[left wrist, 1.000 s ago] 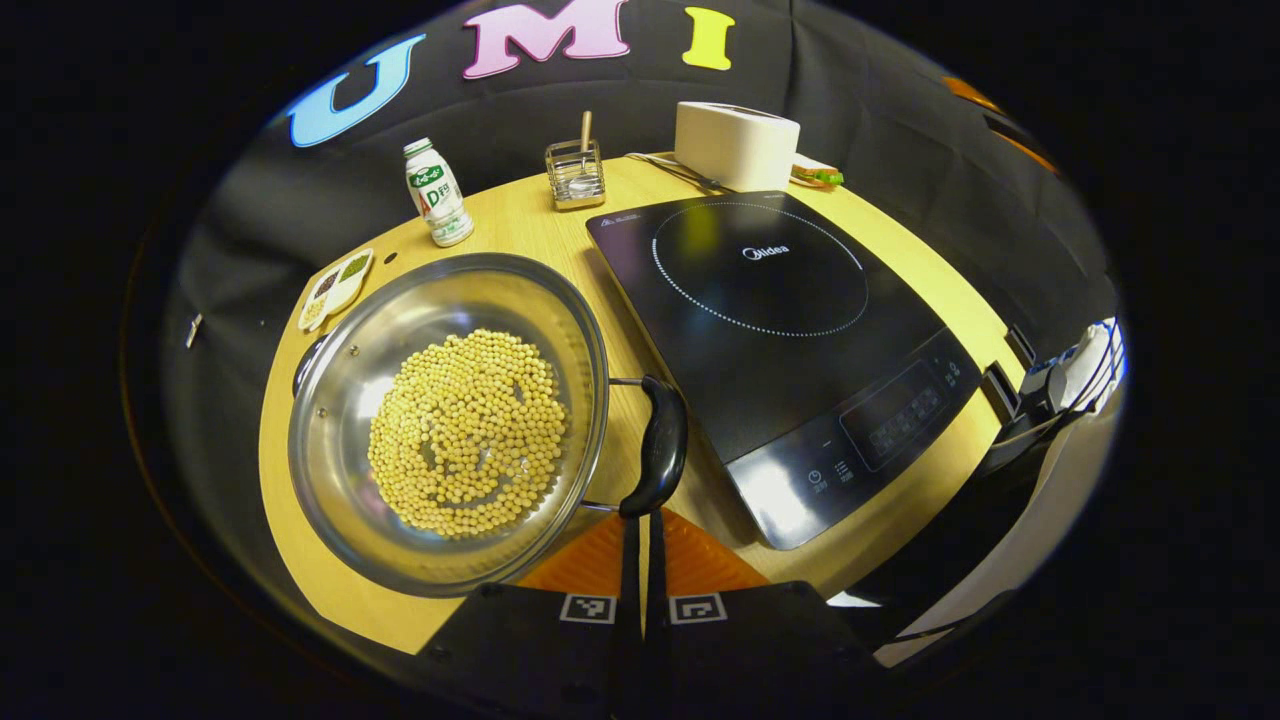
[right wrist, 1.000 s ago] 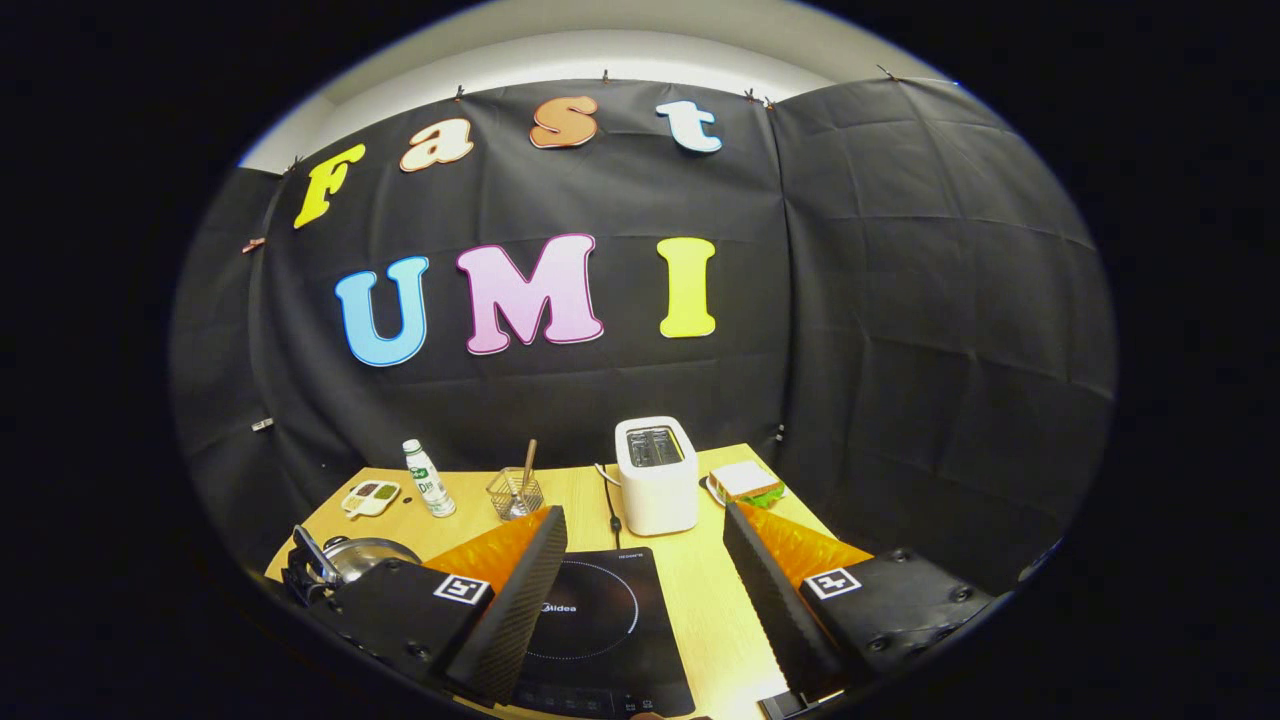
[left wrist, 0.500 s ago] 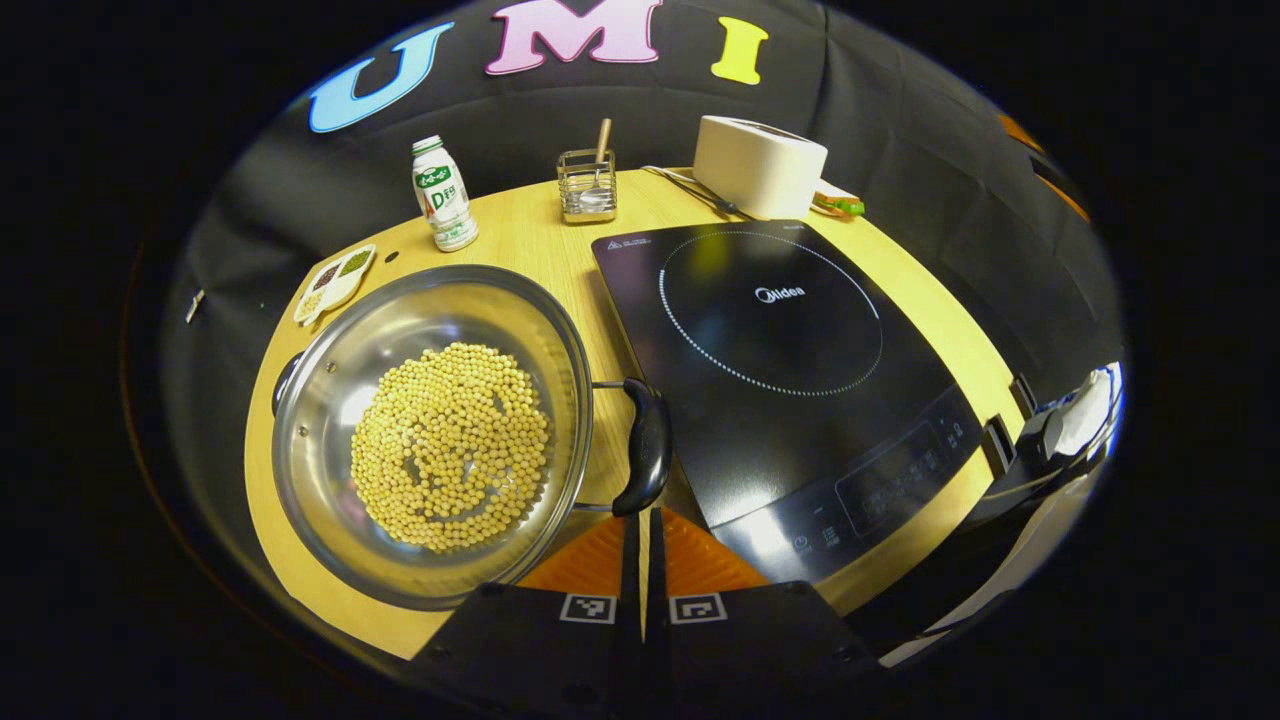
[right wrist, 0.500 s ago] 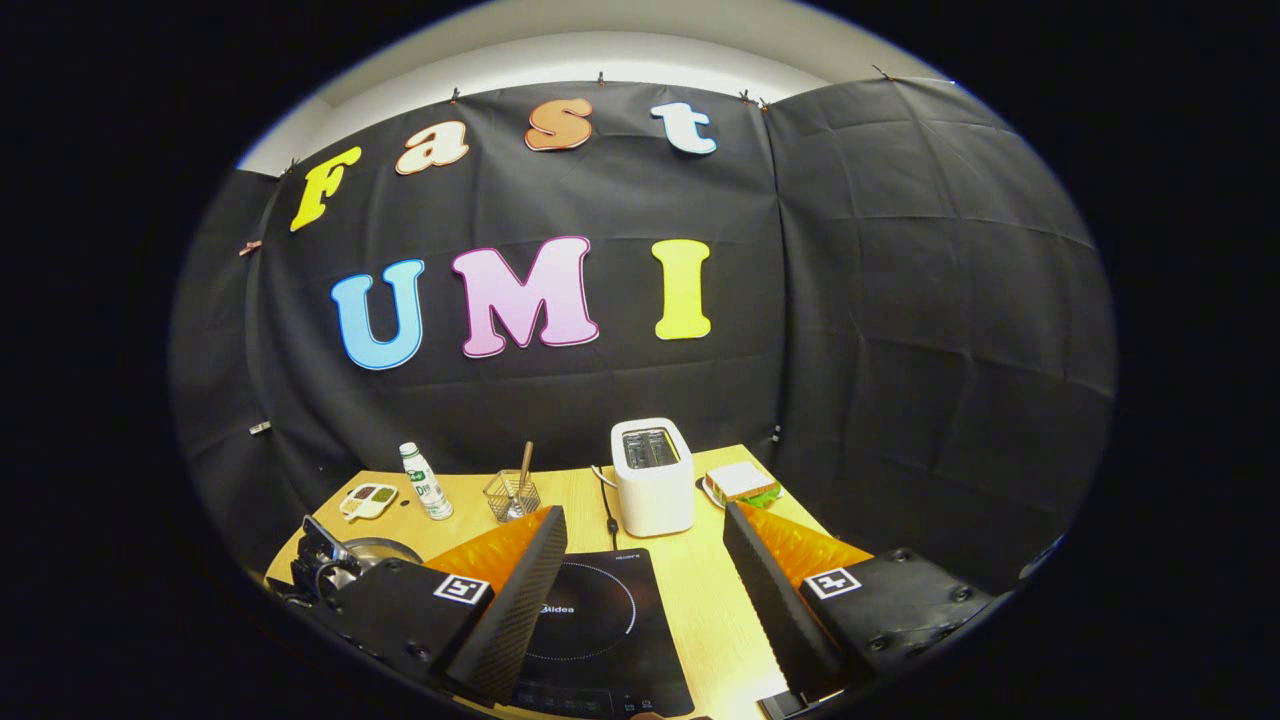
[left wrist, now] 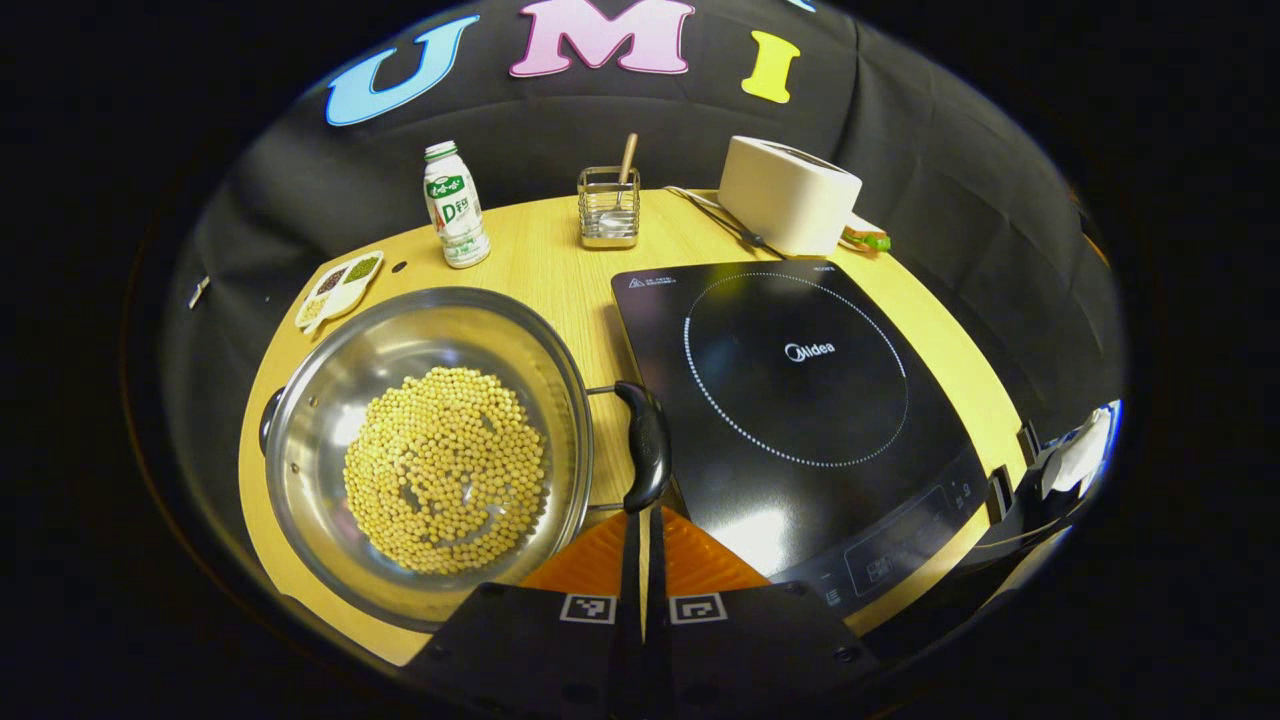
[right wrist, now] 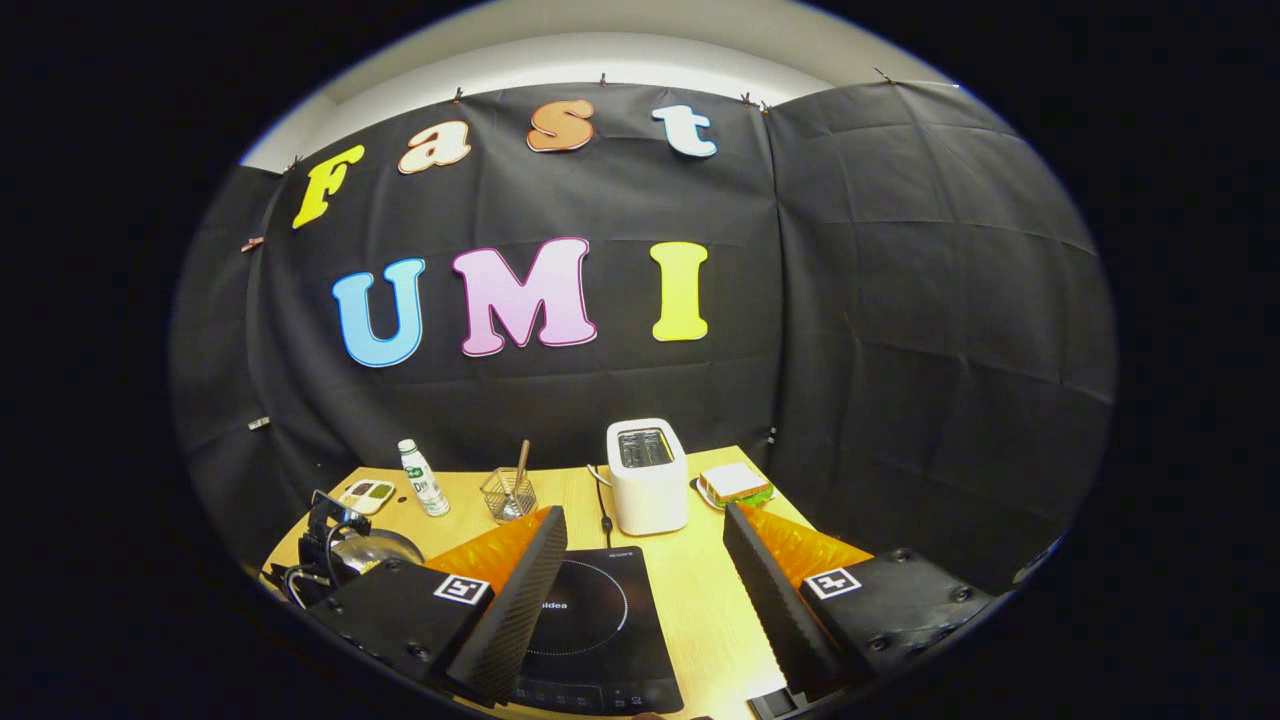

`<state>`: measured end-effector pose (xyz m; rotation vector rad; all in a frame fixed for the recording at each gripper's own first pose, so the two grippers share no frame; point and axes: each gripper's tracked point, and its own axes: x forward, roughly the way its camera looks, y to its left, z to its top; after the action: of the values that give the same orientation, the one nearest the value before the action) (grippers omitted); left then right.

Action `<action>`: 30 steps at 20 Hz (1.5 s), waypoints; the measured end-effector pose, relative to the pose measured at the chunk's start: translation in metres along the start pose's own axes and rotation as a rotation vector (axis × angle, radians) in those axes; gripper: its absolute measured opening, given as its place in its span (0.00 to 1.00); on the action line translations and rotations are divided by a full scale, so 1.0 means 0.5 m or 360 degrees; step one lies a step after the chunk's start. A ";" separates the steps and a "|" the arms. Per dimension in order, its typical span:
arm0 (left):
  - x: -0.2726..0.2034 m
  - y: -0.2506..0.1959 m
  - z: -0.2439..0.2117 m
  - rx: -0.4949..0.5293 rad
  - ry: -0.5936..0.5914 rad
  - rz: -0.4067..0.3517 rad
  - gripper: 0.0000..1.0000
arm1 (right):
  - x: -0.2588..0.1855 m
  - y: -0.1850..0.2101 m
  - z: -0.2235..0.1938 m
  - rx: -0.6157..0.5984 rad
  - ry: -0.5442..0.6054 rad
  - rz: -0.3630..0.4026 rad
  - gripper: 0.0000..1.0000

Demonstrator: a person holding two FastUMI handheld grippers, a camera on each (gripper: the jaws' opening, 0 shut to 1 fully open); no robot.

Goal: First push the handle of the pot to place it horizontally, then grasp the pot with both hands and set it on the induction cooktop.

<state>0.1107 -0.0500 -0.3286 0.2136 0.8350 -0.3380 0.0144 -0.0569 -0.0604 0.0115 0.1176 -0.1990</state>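
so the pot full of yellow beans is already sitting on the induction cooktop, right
Not quite. In the left gripper view the pot full of yellow beans sits on the wooden table, beside the induction cooktop, not on it.

Left gripper view: cam sits high over the near-left part of the bench [left wrist: 560, 265], tilted steeply down, close to the pot [left wrist: 425, 455] and the induction cooktop [left wrist: 800, 385]. Right gripper view: cam is lower and further back at the near edge, facing nearly level twd the booth wall, w/ the bench far down in the picture. Both share the cooktop, toaster [right wrist: 648, 476], bottle [left wrist: 455, 205] and wire holder [right wrist: 508, 493].
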 end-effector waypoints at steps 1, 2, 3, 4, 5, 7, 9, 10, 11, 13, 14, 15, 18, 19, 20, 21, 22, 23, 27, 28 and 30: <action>0.005 0.001 0.004 -0.0016 -0.0008 -0.0004 0.05 | -0.001 -0.001 0.001 -0.0007 0.0000 -0.0001 0.98; 0.007 0.002 0.008 -0.0030 -0.0013 -0.0007 0.05 | -0.001 -0.002 0.001 -0.0013 -0.0002 -0.0005 0.98; 0.010 0.004 0.012 -0.0041 -0.0019 -0.0011 0.05 | -0.002 -0.003 0.004 -0.0018 -0.0005 -0.0008 0.98; 0.012 0.004 0.015 -0.0046 -0.0023 -0.0016 0.05 | -0.003 -0.003 0.002 -0.0022 -0.0006 -0.0011 0.98; 0.014 0.008 0.018 -0.0045 -0.0027 -0.0015 0.05 | -0.003 -0.004 0.002 -0.0024 -0.0005 -0.0014 0.98; 0.017 0.015 0.024 -0.0035 -0.0035 -0.0020 0.03 | -0.005 -0.004 -0.002 -0.0030 0.0004 -0.0016 0.98; 0.019 0.016 0.031 -0.0034 -0.0043 -0.0040 0.05 | -0.007 -0.003 -0.006 -0.0041 0.0010 -0.0019 0.98; 0.021 0.018 0.033 -0.0028 -0.0046 -0.0041 0.05 | -0.009 -0.001 -0.007 -0.0045 0.0014 -0.0019 0.98; 0.023 0.023 0.035 -0.0023 -0.0048 -0.0035 0.05 | -0.010 0.001 -0.009 -0.0047 0.0019 -0.0018 0.98; 0.026 0.026 0.040 -0.0024 -0.0055 -0.0030 0.03 | -0.011 0.007 -0.013 -0.0057 0.0027 -0.0012 0.98; 0.026 0.027 0.041 -0.0027 -0.0059 -0.0033 0.05 | -0.012 0.010 -0.018 -0.0062 0.0033 -0.0009 0.98; 0.026 0.030 0.042 -0.0030 -0.0063 -0.0034 0.05 | -0.013 0.011 -0.020 -0.0064 0.0037 -0.0008 0.98; 0.028 0.041 0.047 -0.0038 -0.0090 -0.0017 0.05 | -0.017 0.017 -0.023 -0.0060 0.0046 -0.0008 0.98; 0.029 0.045 0.046 -0.0051 -0.0094 -0.0008 0.05 | -0.019 0.020 -0.024 -0.0054 0.0046 -0.0007 0.98; 0.026 0.045 0.046 -0.0057 -0.0101 -0.0006 0.05 | -0.019 0.025 -0.024 -0.0052 0.0048 -0.0003 0.98; 0.021 0.046 0.045 -0.0052 -0.0112 0.0000 0.05 | -0.018 0.031 -0.026 -0.0053 0.0051 0.0005 0.98; 0.014 0.041 0.045 -0.0041 -0.0129 -0.0015 0.05 | -0.016 0.043 -0.031 -0.0057 0.0061 0.0019 0.98; 0.005 0.032 0.042 -0.0026 -0.0150 -0.0035 0.06 | -0.015 0.051 -0.037 -0.0062 0.0074 0.0029 0.98; -0.049 0.031 0.029 0.0012 -0.0302 -0.0049 0.05 | -0.012 0.095 -0.052 -0.0041 0.0123 0.0095 0.98; -0.069 0.036 0.030 -0.0020 -0.0355 -0.0045 0.05 | -0.010 0.110 -0.061 -0.0048 0.0141 0.0118 0.98; -0.115 0.072 0.039 -0.0100 -0.0469 0.0001 0.05 | -0.006 0.133 -0.078 -0.0064 0.0179 0.0151 0.98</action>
<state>0.1017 -0.0107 -0.2706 0.1022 0.5535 -0.3327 0.0202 0.0096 -0.0989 -0.0118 0.2329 -0.1009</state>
